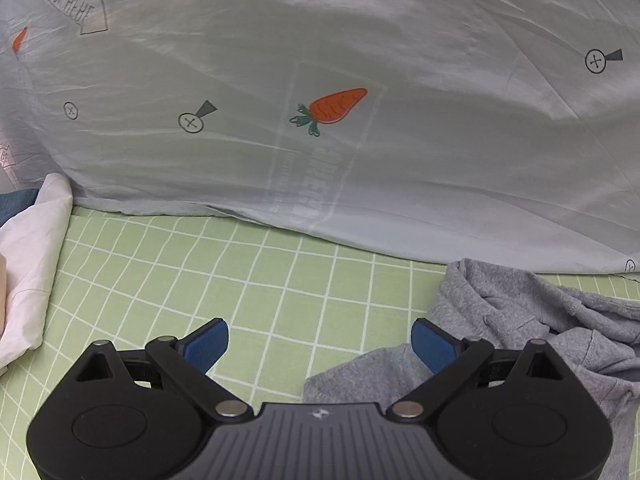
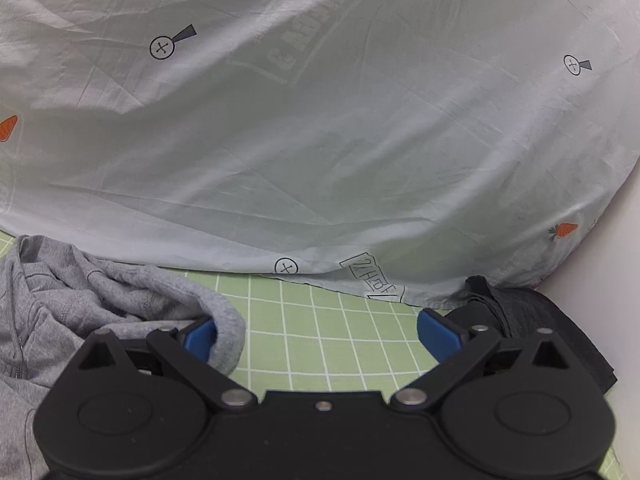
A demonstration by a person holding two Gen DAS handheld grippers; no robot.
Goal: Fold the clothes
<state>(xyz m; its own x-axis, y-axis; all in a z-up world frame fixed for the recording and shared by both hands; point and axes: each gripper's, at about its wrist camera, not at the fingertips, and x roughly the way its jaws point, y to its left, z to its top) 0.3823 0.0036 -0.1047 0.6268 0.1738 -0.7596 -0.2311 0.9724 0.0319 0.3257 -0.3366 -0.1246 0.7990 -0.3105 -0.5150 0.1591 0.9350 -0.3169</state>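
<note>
Your left gripper (image 1: 320, 346): spread wide, empty | your right gripper (image 2: 317, 334): likewise | crumpled grey knit hoodie (image 2: 100, 304) between | green gridded mat (image 1: 240, 280)

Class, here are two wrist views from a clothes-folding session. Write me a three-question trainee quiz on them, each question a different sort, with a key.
1. True or false: the left gripper is shut on the grey hoodie.
2. Multiple choice: the garment beside the right gripper, on its right, is A) white B) dark C) orange.
3. Fill in: the green sheet carries a white ____ pattern.

Key: 1 false, both grippers are open and hold nothing; 2 B, the dark garment; 3 grid.
</note>
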